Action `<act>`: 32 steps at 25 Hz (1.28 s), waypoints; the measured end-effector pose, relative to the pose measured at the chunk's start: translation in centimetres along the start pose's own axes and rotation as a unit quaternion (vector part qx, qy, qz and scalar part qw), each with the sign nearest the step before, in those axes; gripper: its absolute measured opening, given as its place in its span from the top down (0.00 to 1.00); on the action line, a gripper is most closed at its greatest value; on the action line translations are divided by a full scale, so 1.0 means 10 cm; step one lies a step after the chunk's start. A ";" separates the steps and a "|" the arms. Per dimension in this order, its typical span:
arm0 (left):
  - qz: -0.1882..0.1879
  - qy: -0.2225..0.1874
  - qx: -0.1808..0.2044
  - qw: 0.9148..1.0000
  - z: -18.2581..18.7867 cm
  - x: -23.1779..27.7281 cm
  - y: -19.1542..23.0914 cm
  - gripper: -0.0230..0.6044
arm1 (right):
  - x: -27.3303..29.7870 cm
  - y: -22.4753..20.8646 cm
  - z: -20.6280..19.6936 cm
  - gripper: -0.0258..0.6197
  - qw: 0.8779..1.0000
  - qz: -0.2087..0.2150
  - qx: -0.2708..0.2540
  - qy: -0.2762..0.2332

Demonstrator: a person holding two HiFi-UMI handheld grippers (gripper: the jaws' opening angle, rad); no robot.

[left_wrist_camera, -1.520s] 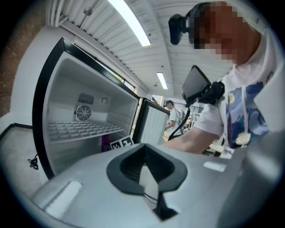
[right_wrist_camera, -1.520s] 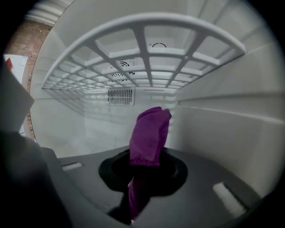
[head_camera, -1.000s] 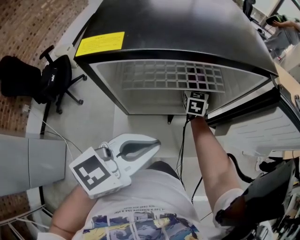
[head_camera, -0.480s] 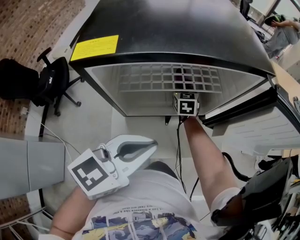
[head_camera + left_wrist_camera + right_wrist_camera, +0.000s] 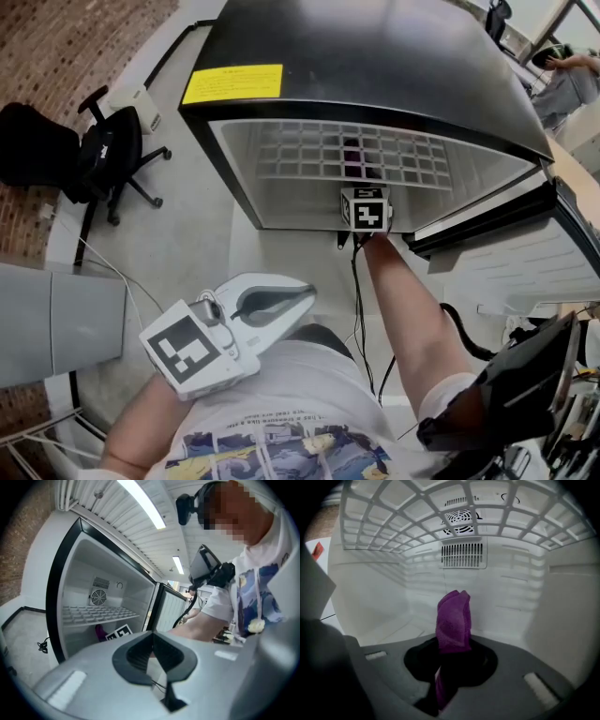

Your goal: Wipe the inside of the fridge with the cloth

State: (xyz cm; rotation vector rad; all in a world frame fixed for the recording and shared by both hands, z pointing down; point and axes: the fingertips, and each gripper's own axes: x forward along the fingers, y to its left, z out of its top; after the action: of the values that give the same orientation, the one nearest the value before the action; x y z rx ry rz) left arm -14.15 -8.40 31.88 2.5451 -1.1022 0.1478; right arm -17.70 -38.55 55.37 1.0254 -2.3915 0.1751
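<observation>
Nearest me, the left hand-held gripper (image 5: 302,294) hangs by my chest, jaws pressed together on nothing; it looks idle in this step. Farther out, my right arm reaches into the open fridge (image 5: 375,66), under the wire shelf (image 5: 356,157). There the right hand-held gripper (image 5: 452,645) is clamped on the purple cloth (image 5: 453,618), which stands bunched up from between the jaws — clear of every surface, as far as I can tell. I judge the wiping is in hand but contact isn't made. Next I'd press the cloth forward onto the back wall (image 5: 393,597) below the vent (image 5: 461,555) and sweep across.
</observation>
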 end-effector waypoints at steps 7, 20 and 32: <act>0.015 -0.006 -0.006 1.000 -0.06 -0.22 0.02 0.95 | 0.07 0.35 0.05 0.88 1.000 0.021 -0.004 0.001; 0.050 -0.009 -0.013 0.999 -0.17 -0.59 0.02 0.95 | 0.16 1.07 0.16 0.88 0.996 0.087 -0.007 -0.010; 0.072 -0.004 -0.015 0.997 -0.24 -0.84 0.02 0.95 | 0.19 1.60 0.26 0.88 0.987 0.159 0.032 -0.014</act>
State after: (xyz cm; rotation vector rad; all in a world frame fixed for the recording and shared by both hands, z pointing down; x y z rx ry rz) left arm -19.98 -1.96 32.18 2.4409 -1.2798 0.1573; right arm -31.20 -29.36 55.49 0.6709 -2.5777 0.3560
